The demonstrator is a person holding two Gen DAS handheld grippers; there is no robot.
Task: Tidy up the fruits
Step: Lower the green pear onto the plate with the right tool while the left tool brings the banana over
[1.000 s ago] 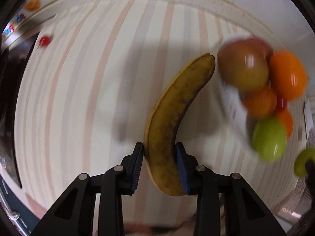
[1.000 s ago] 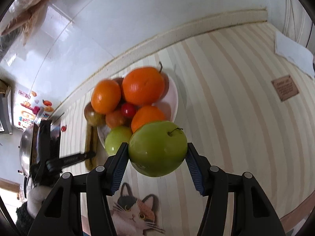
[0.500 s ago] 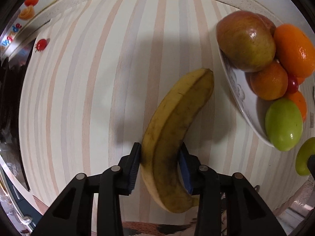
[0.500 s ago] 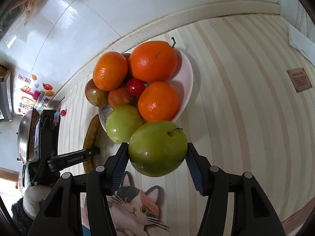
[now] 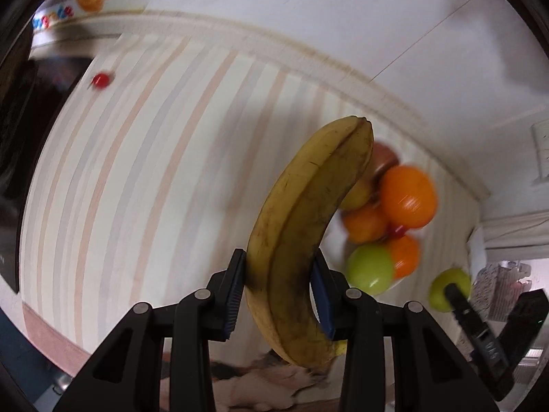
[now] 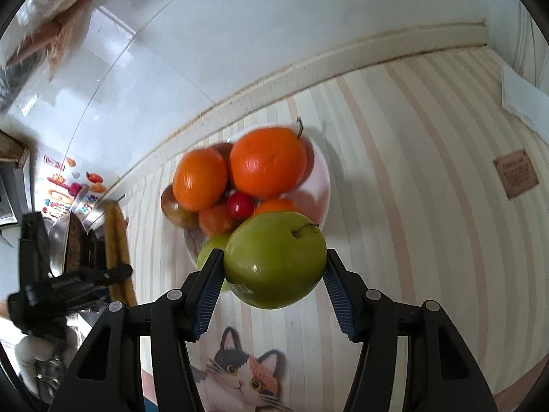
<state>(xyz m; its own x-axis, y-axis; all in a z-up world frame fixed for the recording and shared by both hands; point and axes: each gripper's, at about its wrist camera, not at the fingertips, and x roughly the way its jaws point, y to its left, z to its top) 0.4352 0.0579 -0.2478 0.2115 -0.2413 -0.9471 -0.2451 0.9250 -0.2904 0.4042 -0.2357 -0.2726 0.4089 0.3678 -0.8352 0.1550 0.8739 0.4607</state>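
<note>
My left gripper (image 5: pixel 278 295) is shut on a spotted yellow banana (image 5: pixel 308 219) and holds it in the air, tip pointing up toward the white plate (image 6: pixel 320 178). The plate holds oranges (image 6: pixel 267 161), a red-brown apple (image 6: pixel 175 209), a small red fruit (image 6: pixel 240 205) and a green apple (image 5: pixel 369 267). My right gripper (image 6: pixel 271 281) is shut on a large green apple (image 6: pixel 274 261), just in front of the plate. The left gripper and banana (image 6: pixel 115 237) also show at the left in the right wrist view.
The striped tablecloth (image 5: pixel 137 171) runs to a white tiled wall behind. A small red fruit (image 5: pixel 101 80) lies far left on the cloth. A cat-print mat (image 6: pixel 247 374) lies at the near edge. A brown label (image 6: pixel 516 173) and white paper (image 6: pixel 521 96) lie at the right.
My left gripper has lifted the banana off the cloth and tilted up toward the plate. My right gripper, still holding the green apple, has shifted slightly nearer the plate.
</note>
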